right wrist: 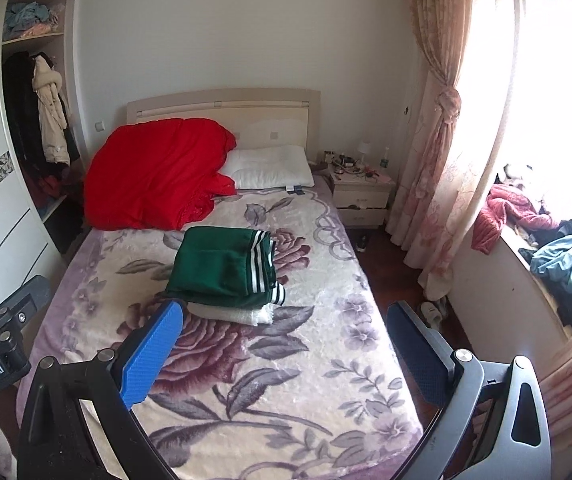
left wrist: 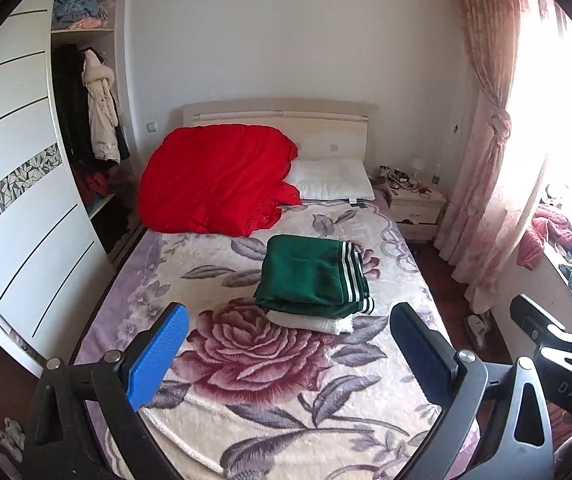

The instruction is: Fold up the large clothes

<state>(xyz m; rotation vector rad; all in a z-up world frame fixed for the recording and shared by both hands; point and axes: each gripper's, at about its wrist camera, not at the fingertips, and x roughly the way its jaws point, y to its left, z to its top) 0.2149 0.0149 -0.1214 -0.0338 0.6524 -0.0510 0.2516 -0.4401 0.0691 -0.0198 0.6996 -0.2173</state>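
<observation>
A folded green garment (left wrist: 310, 274) (right wrist: 221, 266) with white stripes lies on top of a folded white cloth (left wrist: 310, 322) (right wrist: 231, 312) in the middle of the bed. My left gripper (left wrist: 288, 356) is open above the near half of the floral blanket (left wrist: 269, 400), well short of the stack, with nothing between its blue pads. Just as wide open and empty, my right gripper (right wrist: 283, 354) hangs over the blanket (right wrist: 286, 380) a little to the right of the stack. The right view catches the left gripper's body at its left edge.
A crumpled red quilt (left wrist: 217, 180) and a white pillow (left wrist: 332, 180) lie at the headboard. An open wardrobe (left wrist: 85, 120) stands on the left, a cluttered nightstand (left wrist: 416, 206) and pink curtain (left wrist: 490, 140) on the right. Loose clothes (right wrist: 566, 264) pile on the window ledge. Slippers (right wrist: 432, 312) sit on the floor.
</observation>
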